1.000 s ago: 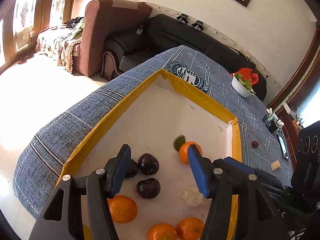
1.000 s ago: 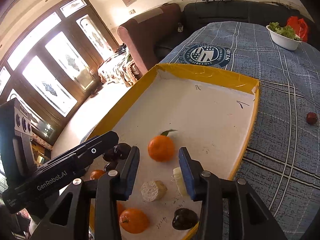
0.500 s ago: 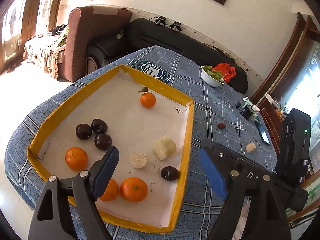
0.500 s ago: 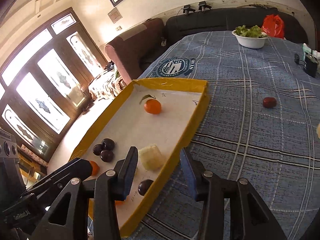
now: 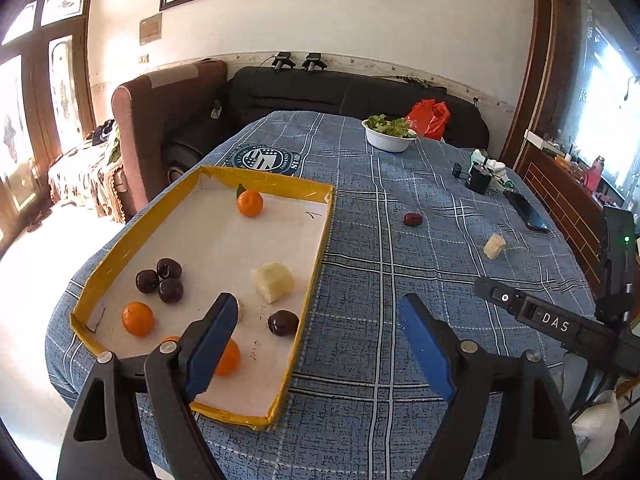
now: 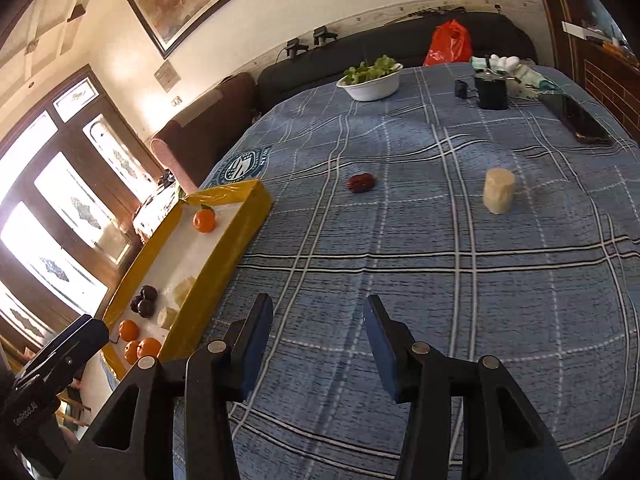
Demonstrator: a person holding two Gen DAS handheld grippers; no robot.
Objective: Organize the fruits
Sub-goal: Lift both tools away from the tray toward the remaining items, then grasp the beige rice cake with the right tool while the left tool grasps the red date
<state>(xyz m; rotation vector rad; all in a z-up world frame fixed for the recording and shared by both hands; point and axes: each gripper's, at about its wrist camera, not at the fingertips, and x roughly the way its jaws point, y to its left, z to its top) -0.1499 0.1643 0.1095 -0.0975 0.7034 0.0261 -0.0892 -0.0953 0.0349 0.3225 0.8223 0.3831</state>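
the left gripper (image 5: 316, 334) is hanging wide and empty. the right gripper (image 6: 318, 338) is opening, empty, with the red date (image 6: 361, 182) lying at twelve o'clock.

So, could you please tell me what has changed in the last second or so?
Both grippers pulled back from over the yellow tray and swung right toward the open tablecloth. The left gripper went from nearly closed to wide open; the right gripper is opening its jaws, with nothing between them. Neither took hold of anything. The fruit in the tray, the red date and the pale chunk stayed put.
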